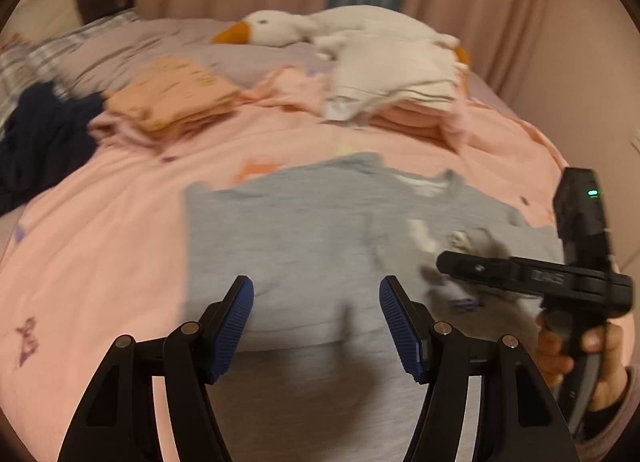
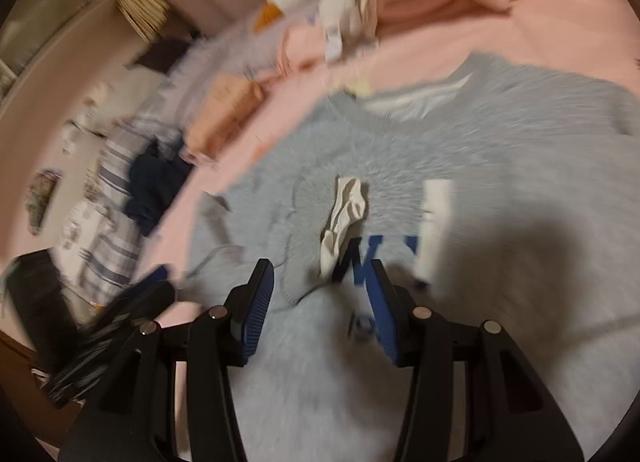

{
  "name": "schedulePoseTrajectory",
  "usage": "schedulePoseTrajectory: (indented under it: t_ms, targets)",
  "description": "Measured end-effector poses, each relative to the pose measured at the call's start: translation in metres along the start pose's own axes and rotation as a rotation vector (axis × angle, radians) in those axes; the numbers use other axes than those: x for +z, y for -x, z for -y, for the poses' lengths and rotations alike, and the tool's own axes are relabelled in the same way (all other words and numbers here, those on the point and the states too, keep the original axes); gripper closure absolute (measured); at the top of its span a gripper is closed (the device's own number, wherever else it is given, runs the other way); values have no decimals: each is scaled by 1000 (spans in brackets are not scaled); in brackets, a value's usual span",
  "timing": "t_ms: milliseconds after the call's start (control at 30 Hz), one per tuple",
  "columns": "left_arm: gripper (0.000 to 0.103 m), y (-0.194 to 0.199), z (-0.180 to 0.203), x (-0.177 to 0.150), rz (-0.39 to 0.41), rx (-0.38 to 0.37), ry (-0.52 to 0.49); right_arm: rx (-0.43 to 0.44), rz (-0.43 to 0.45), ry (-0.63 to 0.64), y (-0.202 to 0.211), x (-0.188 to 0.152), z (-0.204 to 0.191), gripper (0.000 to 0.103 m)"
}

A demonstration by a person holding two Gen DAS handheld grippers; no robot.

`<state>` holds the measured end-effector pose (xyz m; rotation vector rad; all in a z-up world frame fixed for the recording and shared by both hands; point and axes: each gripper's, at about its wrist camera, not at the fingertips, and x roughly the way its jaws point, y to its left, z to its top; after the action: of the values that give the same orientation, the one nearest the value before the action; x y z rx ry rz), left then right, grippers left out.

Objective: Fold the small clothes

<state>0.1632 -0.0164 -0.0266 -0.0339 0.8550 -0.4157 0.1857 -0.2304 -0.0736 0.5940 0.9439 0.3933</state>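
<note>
A grey top (image 1: 304,230) lies spread flat on the pink bedspread (image 1: 100,246), collar toward the far side. My left gripper (image 1: 316,298) is open and empty just above its near hem. The right gripper (image 1: 444,262) shows at the right edge of the left wrist view, over the top's right half. In the blurred right wrist view the right gripper (image 2: 322,278) is open and empty over the grey top (image 2: 500,150), near blue letters (image 2: 380,258) and a crumpled white patch (image 2: 344,218).
Folded orange clothes (image 1: 176,94) and a pink-and-white pile (image 1: 400,90) lie on the far side of the bed. A white goose plush (image 1: 320,28) lies behind them. Dark navy clothing (image 1: 44,142) is at the left. Curtains (image 1: 500,22) hang behind.
</note>
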Motion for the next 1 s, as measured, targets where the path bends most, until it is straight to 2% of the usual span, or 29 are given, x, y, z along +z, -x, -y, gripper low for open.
schedulePoseTrajectory:
  t_ms: [33,67,100,133,233,400,467,500,567,633,700,767,867,933,1000]
  targets:
    - [38,0,-7,0,-3,1,20,-16,-8,-7,-9,2,-1,56]
    - [38,-2,-12,1,-5,1,35,-26,-18,-16,-18,4,-1,67]
    - [38,-4,-17,1,-8,2,51,-21,-19,-23,-24,6,0,89]
    - [38,-7,-20,1,-12,1,67,-39,-3,-25,-26,6,-1,93]
    - [38,-10,-29,1,-15,-10,82,-35,52,-26,-12,2,-1,95]
    - [38,-19,-28,4,-18,-43,103,-126,113,-47,14,-6,14,95]
    - [38,-22,-26,5,-22,-33,103,-102,85,-66,10,-5,22,94]
    - [38,-24,-22,7,-25,-36,100,-122,70,-76,8,-4,25,94]
    - [38,-24,-20,7,-24,-44,96,-175,108,-58,15,-4,24,95]
    - [38,-27,-14,9,-25,-36,70,-142,115,-79,23,-4,28,92]
    - [38,-34,-11,10,-44,-14,50,-132,92,-87,28,-5,30,90]
    - [38,-46,-7,9,-70,-19,35,-128,119,-63,36,-8,26,90]
    - [38,-72,-4,2,-161,-24,26,-97,131,-23,36,-11,15,90]
    - [38,-85,-2,-4,-201,10,3,-78,124,14,27,-10,7,90]
    - [38,-85,1,-5,-198,28,-34,-124,95,47,15,-10,1,91]
